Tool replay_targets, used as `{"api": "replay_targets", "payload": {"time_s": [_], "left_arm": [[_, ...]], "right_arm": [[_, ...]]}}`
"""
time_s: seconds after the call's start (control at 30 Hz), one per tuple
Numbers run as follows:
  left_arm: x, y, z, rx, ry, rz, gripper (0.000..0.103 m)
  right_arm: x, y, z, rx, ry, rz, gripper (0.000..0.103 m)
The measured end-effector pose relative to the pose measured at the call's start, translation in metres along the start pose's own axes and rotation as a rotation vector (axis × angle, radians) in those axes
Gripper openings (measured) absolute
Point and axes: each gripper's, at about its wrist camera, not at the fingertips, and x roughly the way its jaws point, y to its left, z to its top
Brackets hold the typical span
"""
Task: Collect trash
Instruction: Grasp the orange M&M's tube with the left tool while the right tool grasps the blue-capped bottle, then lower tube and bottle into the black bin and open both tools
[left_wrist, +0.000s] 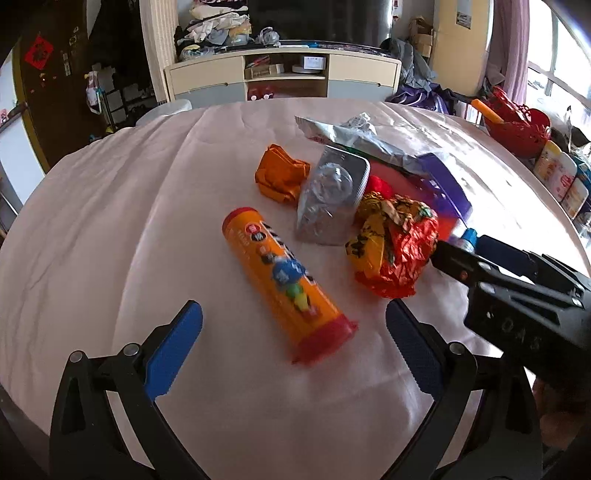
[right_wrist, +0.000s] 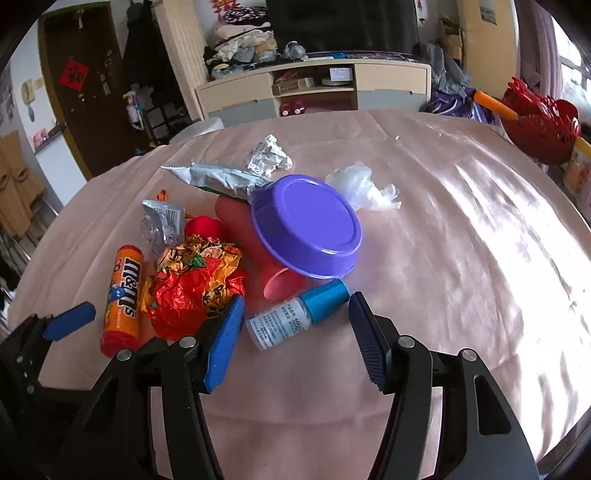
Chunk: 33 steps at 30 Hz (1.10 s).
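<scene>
Nothing looks collected yet: every scrap lies loose on the pink tablecloth (right_wrist: 461, 229), and no bin or bag shows in either view. Working left to right, the left gripper (left_wrist: 293, 347) has its jaws wide apart with the red-capped end of one orange candy tube (left_wrist: 284, 282) lying between them, not pinched. Behind it sit one crumpled orange wrapper (left_wrist: 282, 175) and one clear foil packet (left_wrist: 328, 195). Next comes one red-and-yellow foil wad (right_wrist: 192, 291), then one long silver wrapper (right_wrist: 218, 181), one crumpled silver ball (right_wrist: 267, 158), one pink cup (right_wrist: 280, 282) on its side under one upturned purple bowl (right_wrist: 306, 230), and one white tissue clump (right_wrist: 364, 186). The right gripper (right_wrist: 295, 332) stands half apart around one small blue-capped bottle (right_wrist: 291, 319); its pads seem not to press on it. So I count ten pieces, all left to gather
</scene>
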Motion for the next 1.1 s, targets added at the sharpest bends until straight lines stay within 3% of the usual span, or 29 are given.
{"api": "replay_targets", "payload": {"time_s": [0.1, 0.23, 0.3, 0.37, 0.4, 0.47, 0.53, 0.77, 1.1], "left_arm": [[0.006, 0.005, 0.003, 0.000, 0.005, 0.005, 0.089], [0.006, 0.014, 0.002, -0.006, -0.002, 0.008, 0.075], [0.005, 0.016, 0.002, -0.008, -0.008, 0.013, 0.063], [0.002, 0.020, 0.002, -0.005, -0.017, 0.018, 0.042], [0.001, 0.022, 0.002, -0.005, -0.019, 0.020, 0.039], [-0.001, 0.027, 0.000, -0.008, -0.018, 0.008, 0.036], [-0.005, 0.028, -0.004, 0.002, -0.021, 0.008, 0.035], [-0.021, 0.030, -0.023, 0.018, -0.028, -0.006, 0.031], [-0.065, 0.016, -0.075, 0.041, -0.026, -0.042, 0.031]], "right_arm": [[-0.002, -0.007, 0.000, 0.013, 0.001, 0.007, 0.058], [-0.006, -0.015, -0.002, 0.030, 0.003, 0.002, 0.058], [-0.008, -0.016, -0.004, 0.026, 0.004, -0.006, 0.058], [-0.010, -0.017, -0.006, 0.019, 0.003, -0.016, 0.058], [-0.011, -0.016, -0.007, 0.014, 0.003, -0.023, 0.058], [-0.012, -0.014, -0.009, -0.016, 0.000, -0.084, 0.036], [-0.014, -0.014, -0.014, -0.036, -0.006, -0.100, 0.030], [-0.028, -0.026, -0.026, -0.028, 0.002, -0.064, 0.025], [-0.072, -0.030, -0.071, -0.021, 0.001, 0.093, 0.025]]}}
